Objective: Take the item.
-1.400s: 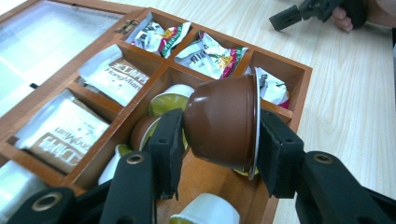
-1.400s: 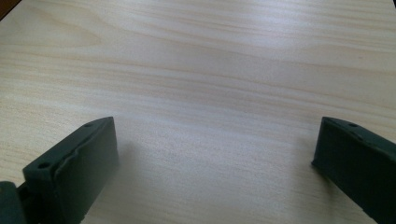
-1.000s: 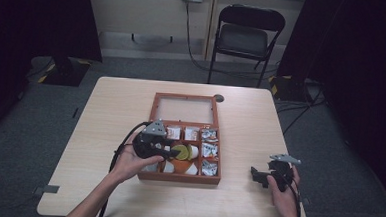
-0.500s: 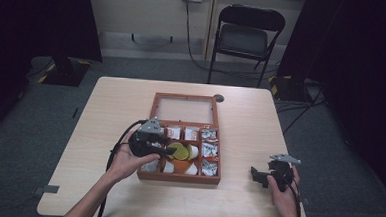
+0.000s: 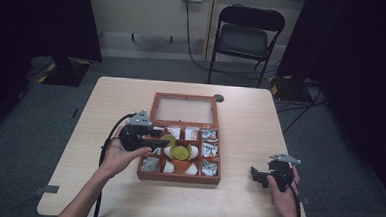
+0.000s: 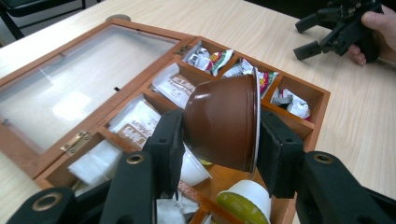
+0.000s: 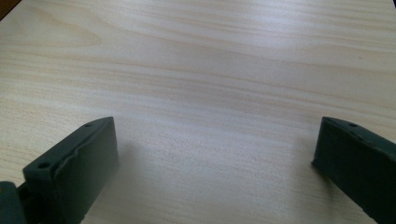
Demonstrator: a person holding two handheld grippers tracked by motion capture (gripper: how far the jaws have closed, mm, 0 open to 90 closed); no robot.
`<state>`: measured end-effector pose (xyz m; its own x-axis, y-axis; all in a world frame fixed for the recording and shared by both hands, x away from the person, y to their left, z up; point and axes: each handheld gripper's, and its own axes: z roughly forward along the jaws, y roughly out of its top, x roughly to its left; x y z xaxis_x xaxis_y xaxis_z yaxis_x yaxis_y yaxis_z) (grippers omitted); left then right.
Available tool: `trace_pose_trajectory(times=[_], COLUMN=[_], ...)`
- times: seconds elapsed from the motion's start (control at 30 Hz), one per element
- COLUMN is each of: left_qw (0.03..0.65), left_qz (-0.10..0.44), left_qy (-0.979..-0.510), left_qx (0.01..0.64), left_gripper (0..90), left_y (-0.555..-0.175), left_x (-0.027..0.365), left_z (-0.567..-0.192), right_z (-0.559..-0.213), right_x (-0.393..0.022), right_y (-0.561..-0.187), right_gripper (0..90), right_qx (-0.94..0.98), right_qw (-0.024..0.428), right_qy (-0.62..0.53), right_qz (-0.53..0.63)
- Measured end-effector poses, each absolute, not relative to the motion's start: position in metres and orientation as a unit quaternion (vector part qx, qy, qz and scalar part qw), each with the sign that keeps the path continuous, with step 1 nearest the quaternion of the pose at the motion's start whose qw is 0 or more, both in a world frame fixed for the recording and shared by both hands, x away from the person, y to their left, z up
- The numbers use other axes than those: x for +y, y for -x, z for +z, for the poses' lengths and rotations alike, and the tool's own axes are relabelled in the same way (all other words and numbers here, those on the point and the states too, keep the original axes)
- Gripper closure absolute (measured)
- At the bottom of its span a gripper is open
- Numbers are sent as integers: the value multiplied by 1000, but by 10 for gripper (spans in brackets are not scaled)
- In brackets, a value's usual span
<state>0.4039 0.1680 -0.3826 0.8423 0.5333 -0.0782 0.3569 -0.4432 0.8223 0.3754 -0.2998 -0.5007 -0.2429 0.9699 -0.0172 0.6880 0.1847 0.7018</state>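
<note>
Light wood-grain table (image 5: 106, 109) on grey carpet, dark curtains either side, a black folding chair (image 5: 245, 36) behind the far edge, wall outlet with a cable dropping down. Left to right in the high view: left hand (image 5: 121, 155) holds the left gripper (image 5: 154, 142) over the left part of a wooden compartment box (image 5: 177, 176), cable trailing off toward the person; the box sits mid-table with its glass-paned lid (image 5: 185, 109) lying open flat on the far side; right gripper (image 5: 258, 176) sits low near the table's right front corner, well apart from the box, held by the right hand (image 5: 282, 193). Left gripper view adds detail the high view can't resolve: jaws clamped on a brown capsule (image 6: 224, 122), pads on its base and its rimmed face, capsule tipped on its side and held above the compartments. Below it a white cup (image 6: 192, 169) and a green-lidded capsule (image 6: 243, 199); other compartments hold white sachets (image 6: 135, 122) and crinkled foil packets (image 6: 208, 57). Brass hinge visible at the lid joint. The same view catches the right gripper at top right on bare table. Right gripper view: jaws spread wide, nothing between them, just table grain.
</note>
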Motion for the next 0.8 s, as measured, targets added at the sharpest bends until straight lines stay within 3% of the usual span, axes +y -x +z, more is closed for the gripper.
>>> trace_pose_trajectory(times=[0.8], left_qw=[466], left_qz=[127], left_qy=[-822], left_qx=[303], left_gripper=[553], left_y=[-408], left_x=[210], left_z=[-375], right_z=[-501], right_x=[-300], right_y=[-375], right_gripper=[0], right_qx=[731], right_qw=[240], right_qy=[-567], right_qz=[294])
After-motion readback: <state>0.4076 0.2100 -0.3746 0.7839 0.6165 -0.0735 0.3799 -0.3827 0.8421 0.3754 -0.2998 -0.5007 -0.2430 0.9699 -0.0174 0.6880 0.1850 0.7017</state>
